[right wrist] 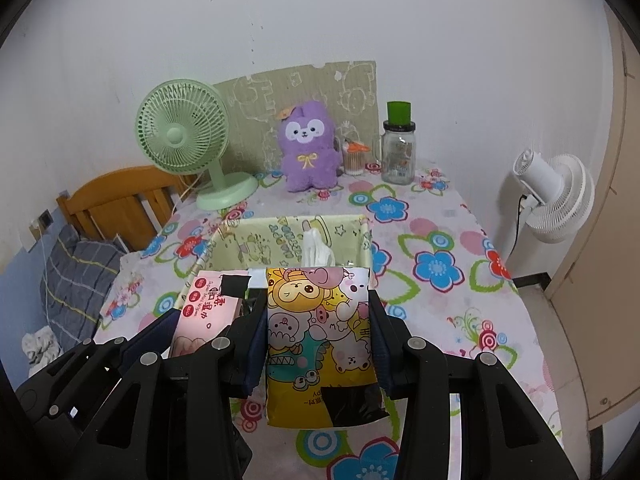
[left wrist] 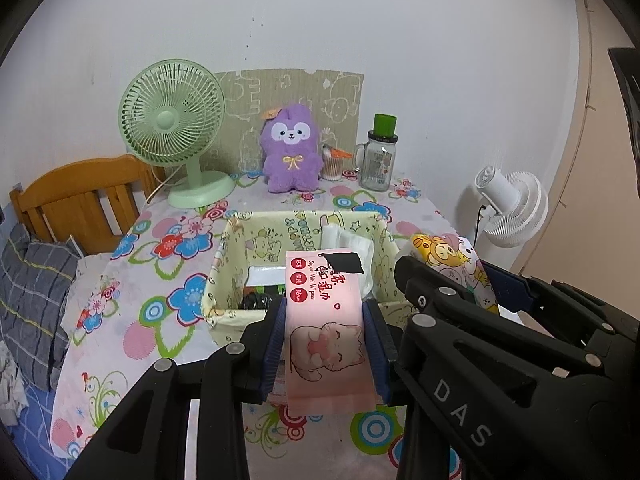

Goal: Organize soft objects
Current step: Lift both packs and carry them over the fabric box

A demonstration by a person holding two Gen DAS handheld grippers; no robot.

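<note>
Grippers point(left wrist: 325, 312) point(right wrist: 318, 308) grip packs (side by side) above the bin's rim point(left wrist: 256, 312).

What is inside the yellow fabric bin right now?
Inside the yellow fabric bin: white tissue, a white pack, something dark. The pink wipes pack covers the rest.
</note>
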